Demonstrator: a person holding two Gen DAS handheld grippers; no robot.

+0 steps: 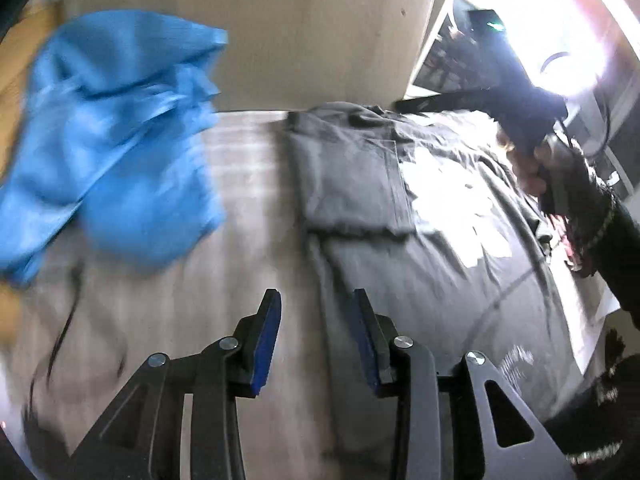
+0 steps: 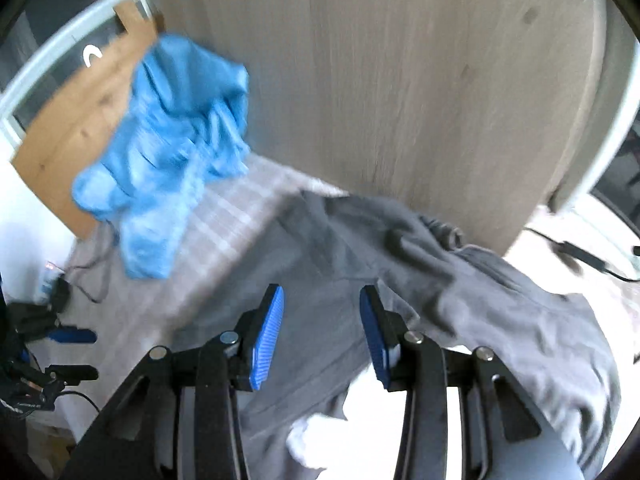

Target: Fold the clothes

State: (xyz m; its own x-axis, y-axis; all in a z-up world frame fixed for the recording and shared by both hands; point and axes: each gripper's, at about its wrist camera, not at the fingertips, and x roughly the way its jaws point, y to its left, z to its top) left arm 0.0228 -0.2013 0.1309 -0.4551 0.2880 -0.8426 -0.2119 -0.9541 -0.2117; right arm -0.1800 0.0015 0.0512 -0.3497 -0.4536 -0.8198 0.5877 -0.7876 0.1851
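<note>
Left fingers (image 1: 316, 334): parted, nothing between, above the bed (image 1: 248, 184)
Right fingers (image 2: 322, 332): parted, empty, over the grey garment (image 2: 320, 248)
Blue garment (image 1: 116, 136): crumpled, left side of bed, against wooden headboard (image 1: 304, 28)
Grey garment: spread on bed, right of blue one, white print showing
Hand (image 1: 532, 160): far right, grasping the other device
</note>
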